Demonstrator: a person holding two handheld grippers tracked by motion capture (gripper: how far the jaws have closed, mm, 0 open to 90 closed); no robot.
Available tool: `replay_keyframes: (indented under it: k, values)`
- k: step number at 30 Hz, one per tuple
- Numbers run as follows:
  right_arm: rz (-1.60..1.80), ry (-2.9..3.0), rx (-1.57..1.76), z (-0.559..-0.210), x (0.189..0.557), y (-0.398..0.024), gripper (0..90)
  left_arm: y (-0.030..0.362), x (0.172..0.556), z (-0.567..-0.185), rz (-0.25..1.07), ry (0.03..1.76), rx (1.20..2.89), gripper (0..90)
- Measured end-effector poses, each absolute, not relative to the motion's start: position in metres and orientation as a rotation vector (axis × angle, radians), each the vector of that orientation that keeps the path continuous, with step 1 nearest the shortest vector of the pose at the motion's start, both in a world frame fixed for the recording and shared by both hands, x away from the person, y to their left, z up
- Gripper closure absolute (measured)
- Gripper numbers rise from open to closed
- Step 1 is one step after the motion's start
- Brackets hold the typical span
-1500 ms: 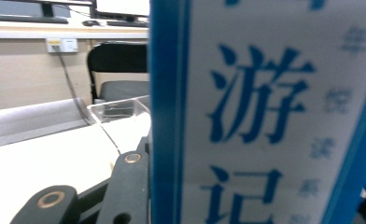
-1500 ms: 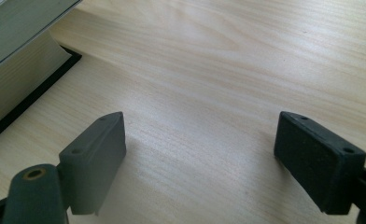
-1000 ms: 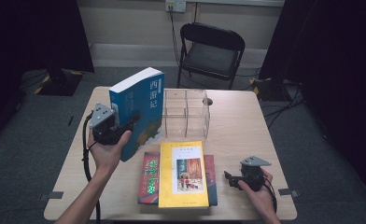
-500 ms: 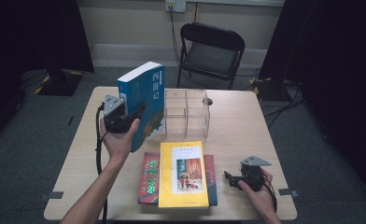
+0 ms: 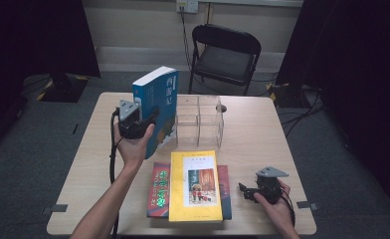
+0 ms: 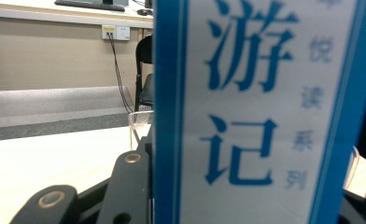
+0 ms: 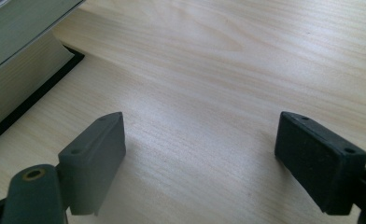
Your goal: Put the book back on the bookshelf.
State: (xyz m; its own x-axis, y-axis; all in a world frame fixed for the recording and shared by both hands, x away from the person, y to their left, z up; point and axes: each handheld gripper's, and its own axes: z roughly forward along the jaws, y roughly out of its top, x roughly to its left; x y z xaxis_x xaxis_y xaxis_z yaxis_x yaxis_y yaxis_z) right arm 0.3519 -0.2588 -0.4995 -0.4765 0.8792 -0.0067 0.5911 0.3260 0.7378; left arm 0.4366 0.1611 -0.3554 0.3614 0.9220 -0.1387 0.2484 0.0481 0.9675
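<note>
Blue book (image 6: 260, 112) cut off at top, bottom and right edge in left gripper view; its small side print is blurred — unreadable. It hides most of the clear organizer (image 6: 137, 123) there. Under the yellow book (image 5: 194, 185), the red book (image 5: 159, 188) shows just its edges — title too small to read.

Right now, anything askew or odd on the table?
Nothing damaged or spilled. The blue book is off the table, upright and slightly tilted, clamped in the left gripper beside the clear organizer. The yellow book lies a bit crooked on the red book. The right gripper is open, empty.
</note>
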Motion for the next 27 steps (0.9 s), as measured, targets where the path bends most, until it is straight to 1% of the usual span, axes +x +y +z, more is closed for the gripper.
replay_keyframes:
  k: [6, 11, 16, 19, 27]
  values:
    - [0.959, 2.189, 1.300, -0.499, 0.352, -0.259, 15.9, 0.159, 0.438, -0.364, 0.743, 1.115, 1.474, 62.2]
    - [0.959, 2.189, 1.300, -0.499, 0.352, -0.259, 15.9, 0.160, 0.438, -0.383, 0.726, 1.116, 1.485, 62.2]
    - [0.958, 2.188, 1.301, -0.499, 0.352, -0.259, 15.9, 0.163, 0.436, -0.392, 0.717, 1.110, 1.493, 62.2]
    - [0.958, 2.188, 1.301, -0.499, 0.352, -0.259, 15.9, 0.163, 0.432, -0.401, 0.745, 1.079, 1.513, 62.2]
    - [0.957, 2.188, 1.300, -0.499, 0.352, -0.259, 15.9, 0.169, 0.423, -0.405, 0.733, 1.064, 1.542, 61.8]
